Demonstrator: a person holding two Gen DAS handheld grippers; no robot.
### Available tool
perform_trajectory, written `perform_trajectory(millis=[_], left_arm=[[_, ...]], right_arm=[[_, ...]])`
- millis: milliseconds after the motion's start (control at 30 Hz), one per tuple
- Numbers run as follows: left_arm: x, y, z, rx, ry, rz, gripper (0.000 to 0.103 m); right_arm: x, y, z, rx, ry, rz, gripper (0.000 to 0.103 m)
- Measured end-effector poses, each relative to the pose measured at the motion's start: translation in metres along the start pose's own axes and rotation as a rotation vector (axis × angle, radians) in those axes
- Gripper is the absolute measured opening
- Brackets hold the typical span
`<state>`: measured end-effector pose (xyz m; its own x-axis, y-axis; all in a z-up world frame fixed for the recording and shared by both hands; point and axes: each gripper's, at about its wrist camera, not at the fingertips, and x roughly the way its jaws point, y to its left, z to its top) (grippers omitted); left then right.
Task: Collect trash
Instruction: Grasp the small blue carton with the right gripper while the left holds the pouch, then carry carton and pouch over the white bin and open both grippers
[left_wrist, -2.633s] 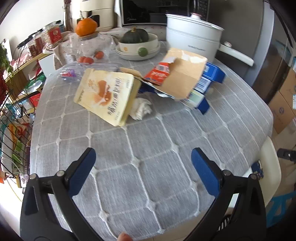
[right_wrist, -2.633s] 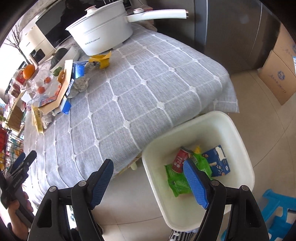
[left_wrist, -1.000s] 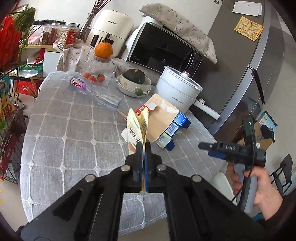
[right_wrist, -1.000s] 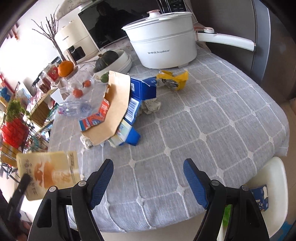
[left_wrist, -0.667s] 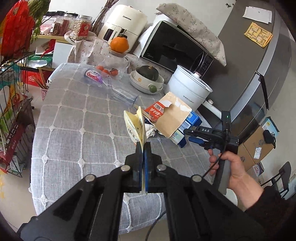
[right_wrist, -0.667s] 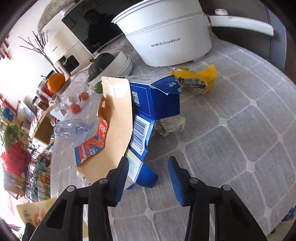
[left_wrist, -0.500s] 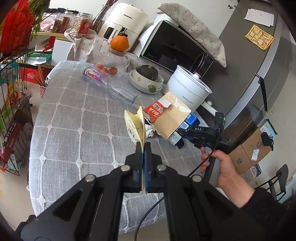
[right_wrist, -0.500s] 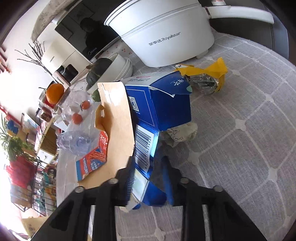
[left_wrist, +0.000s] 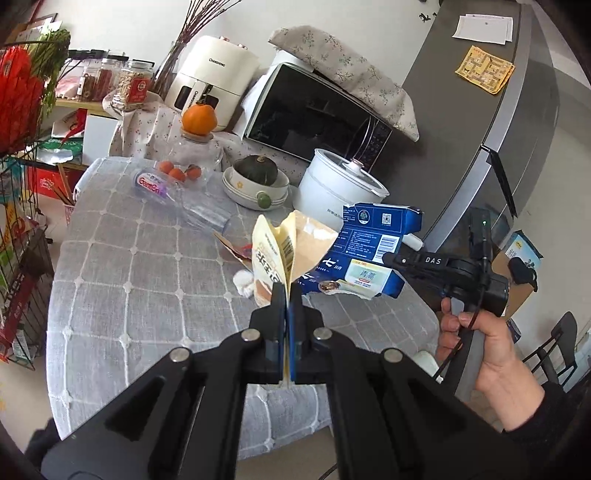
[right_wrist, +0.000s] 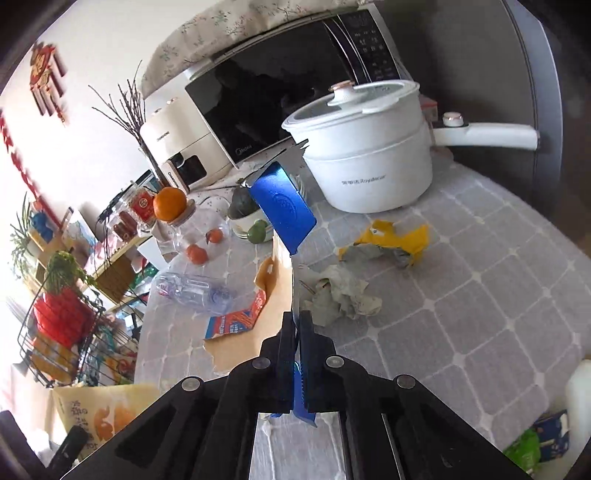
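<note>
A yellow snack pouch (left_wrist: 274, 254) is held pinched by its lower edge between the closed jaws of the left gripper (left_wrist: 287, 299), lifted clear of the grey checked tablecloth (left_wrist: 122, 280); the same pouch is seen at the lower left of the right wrist view. A torn blue carton (right_wrist: 282, 206) is clamped edge-on by the right gripper (right_wrist: 296, 334), with jaws pressed together on it, and is raised above the table; in the left wrist view it is shown hanging just to the right of the pouch, gripped by the tool in the right hand (left_wrist: 480, 332). Left on the cloth are a torn brown cardboard sheet (right_wrist: 243, 332) with a red-and-blue printed flap, a crumpled paper wad (right_wrist: 343, 295) just beside it, a yellow wrapper (right_wrist: 391, 242) near the white electric pot (right_wrist: 365, 155), and an empty clear plastic bottle (right_wrist: 192, 290) lying on its side. A green wrapper (right_wrist: 524, 450) and a second blue carton (right_wrist: 554, 432) are seen at the lower right edge, below table level, beside a white container rim (right_wrist: 578, 391).
</note>
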<state>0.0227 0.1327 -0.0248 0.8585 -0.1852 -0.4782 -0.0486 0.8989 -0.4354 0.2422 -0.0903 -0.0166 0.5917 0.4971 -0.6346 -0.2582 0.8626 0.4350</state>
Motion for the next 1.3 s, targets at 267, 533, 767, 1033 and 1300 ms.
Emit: perform_trajectory(millis=[267, 533, 767, 1033, 1300], left_arm=[[-0.012, -0.04, -0.011, 0.003, 0.034, -0.063, 0.002], [-0.013, -0.099, -0.028, 0.076, 0.067, -0.153, 0.002], [0.012, -0.16, -0.062, 0.127, 0.156, -0.251, 0.002], [0.038, -0.21, -0.09, 0.187, 0.228, -0.298, 0.002], [0.061, -0.239, -0.103, 0.266, 0.272, -0.298, 0.002]], right_arm=[[-0.094, -0.026, -0.027, -0.004, -0.022, -0.016, 0.003], [-0.16, -0.093, -0.059, 0.034, 0.01, -0.13, 0.003], [-0.202, -0.172, -0.079, 0.152, 0.064, -0.244, 0.003], [-0.209, -0.228, -0.102, 0.237, 0.146, -0.305, 0.003], [-0.19, -0.263, -0.123, 0.346, 0.277, -0.286, 0.016]])
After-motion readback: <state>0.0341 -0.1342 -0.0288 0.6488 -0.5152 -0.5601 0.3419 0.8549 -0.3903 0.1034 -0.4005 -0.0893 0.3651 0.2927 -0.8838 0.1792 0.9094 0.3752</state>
